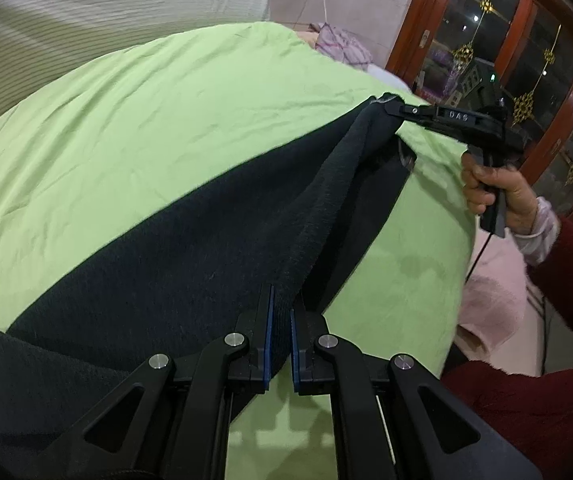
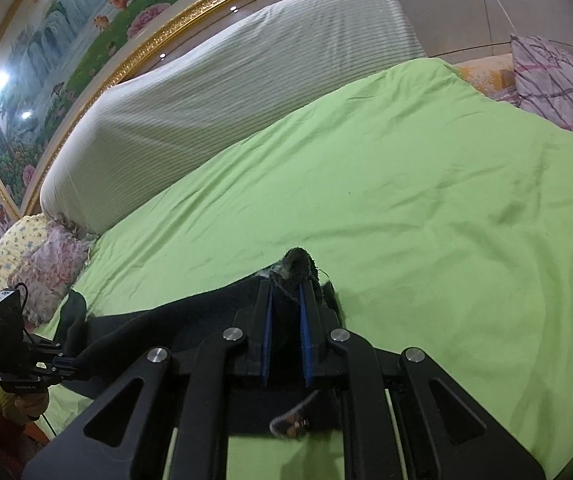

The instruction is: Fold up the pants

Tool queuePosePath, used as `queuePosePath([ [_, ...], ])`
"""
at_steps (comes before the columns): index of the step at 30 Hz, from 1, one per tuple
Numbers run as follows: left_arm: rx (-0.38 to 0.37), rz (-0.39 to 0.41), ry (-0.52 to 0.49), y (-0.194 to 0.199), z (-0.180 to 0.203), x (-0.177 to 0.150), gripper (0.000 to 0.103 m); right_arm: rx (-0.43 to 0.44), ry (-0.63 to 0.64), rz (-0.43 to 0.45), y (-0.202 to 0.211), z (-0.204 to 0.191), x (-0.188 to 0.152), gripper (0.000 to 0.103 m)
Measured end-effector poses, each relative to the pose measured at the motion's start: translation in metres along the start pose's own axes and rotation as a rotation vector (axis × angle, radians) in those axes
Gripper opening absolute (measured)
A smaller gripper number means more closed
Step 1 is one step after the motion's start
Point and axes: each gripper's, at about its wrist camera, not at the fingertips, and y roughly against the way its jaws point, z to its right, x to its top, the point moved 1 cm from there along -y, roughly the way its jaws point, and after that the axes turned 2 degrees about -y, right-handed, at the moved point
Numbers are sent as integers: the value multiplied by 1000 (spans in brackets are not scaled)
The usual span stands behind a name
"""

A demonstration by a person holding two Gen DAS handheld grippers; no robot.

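Gripping one edge of the pants point(image 1: 190, 264), left claw point(image 1: 281, 320) and right claw point(image 2: 286, 304) hold it taut between them above the bed point(image 2: 426, 200), presumably readying a fold.

Green sheet point(image 2: 426, 200), striped mattress point(image 2: 226, 92), painting point(image 2: 66, 60)

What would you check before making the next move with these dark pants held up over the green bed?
1. Left gripper shut on the pants: ok, cloth sits between the blue pads.
2. Right gripper shut on the pants: ok, a fuzzy end pokes out past its fingers.
3. Edge between the two grippers stretched straight: ok, it runs taut in the left wrist view.
4. Green sheet ahead free for laying the fold: ok, only wrinkles show.
5. Both legs lined up evenly: cannot tell, lower layers are hidden.
6. Rest of the pants lying flat on the sheet: cannot tell.
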Motion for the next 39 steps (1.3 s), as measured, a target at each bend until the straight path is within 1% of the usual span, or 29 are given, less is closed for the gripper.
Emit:
queuePosePath([
  [2,17,-13,6,-9,2,-5,9,-36,-10,-45,-7,5,-4,14],
  [3,33,-26,19,-16,2,-7,14,-70,-14,-53,-8,7,-7,16],
  [4,44,-39,27,-21,4,-8,19,-93,-20,-56,-7,9,-9,23],
  [5,52,-45,34,-23,5,-8,22,-104,-31,-51,-2,11,-10,34],
  [6,50,-45,48,-25,6,-10,27,-111,-36,-37,3,13,-11,39],
  [7,40,-38,62,-25,7,-13,33,-120,-39,-20,9,14,-11,47],
  [8,34,-31,75,-25,9,-15,37,-126,-41,2,18,14,-12,51],
  [9,35,-20,91,-24,10,-15,46,-128,-44,14,23,14,-12,51],
  [11,49,0,121,-21,12,-18,48,-142,-55,37,34,15,-12,52],
  [12,51,7,147,-19,10,-19,51,-142,-62,49,38,14,-12,53],
  [13,52,11,173,-17,8,-20,57,-140,-68,60,42,13,-12,56],
  [15,73,26,241,-8,0,-23,61,-126,-68,86,49,8,-11,57],
  [17,89,44,296,1,-10,-24,62,-99,-60,98,50,1,-13,57],
  [18,98,54,342,8,-18,-25,64,-79,-54,99,49,-3,-13,57],
  [20,119,65,400,18,-30,-30,65,-35,-28,90,41,-18,-14,57],
  [21,143,63,440,23,-39,-30,70,-9,-10,85,38,-28,-16,57],
  [23,181,63,500,32,-54,-31,71,40,21,69,29,-45,-18,57],
  [25,228,47,577,42,-75,-31,73,103,61,32,15,-68,-22,58],
  [27,282,7,654,48,-98,-28,73,161,115,-13,-1,-95,-28,59],
  [29,308,-21,713,52,-118,-26,73,216,165,-52,-16,-118,-36,61],
  [32,339,-68,792,56,-147,-17,73,286,243,-115,-41,-155,-50,63],
  [35,359,-142,850,59,-179,-8,73,342,286,-177,-62,-181,-62,65],
  [39,381,-258,926,48,-218,10,73,400,350,-263,-90,-218,-82,65],
])
